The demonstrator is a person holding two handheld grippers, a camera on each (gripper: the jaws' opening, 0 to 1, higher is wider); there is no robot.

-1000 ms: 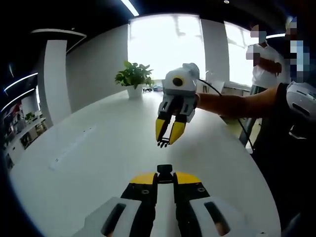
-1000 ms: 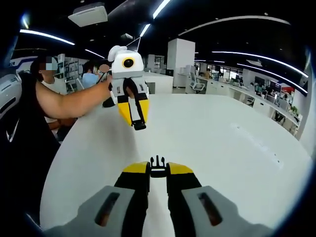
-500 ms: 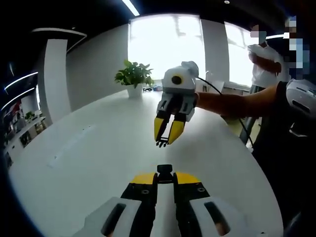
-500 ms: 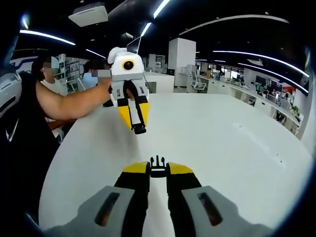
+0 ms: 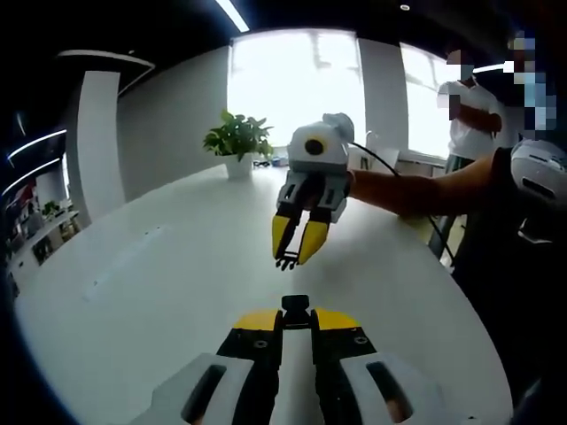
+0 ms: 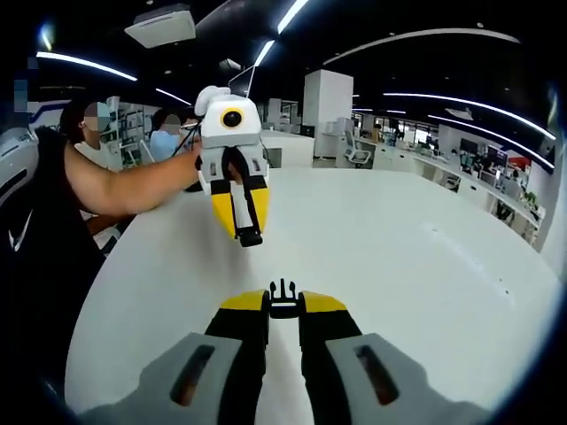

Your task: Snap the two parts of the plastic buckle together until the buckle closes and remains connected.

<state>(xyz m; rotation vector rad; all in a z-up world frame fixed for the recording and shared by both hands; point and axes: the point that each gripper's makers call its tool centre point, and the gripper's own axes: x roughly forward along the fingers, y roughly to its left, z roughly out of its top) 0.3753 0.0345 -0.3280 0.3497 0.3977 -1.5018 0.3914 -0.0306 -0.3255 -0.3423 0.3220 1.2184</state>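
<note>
Buckle halves apart, socket part (image 5: 296,308) pinched in left gripper (image 5: 296,320) tips, pronged part (image 6: 283,299) pinched in right gripper (image 6: 283,305) tips, both held above white table (image 6: 399,266), facing each other, opposite gripper at 12 o'clock in each view, potted plant (image 5: 237,142) at 11 o'clock in left gripper view

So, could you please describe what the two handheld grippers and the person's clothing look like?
Each handheld gripper, left and right, has a white housing, black mechanism and tapered yellow jaws with black tips. A thin black cable trails from the right one. The person wears a black sleeveless top.
</note>
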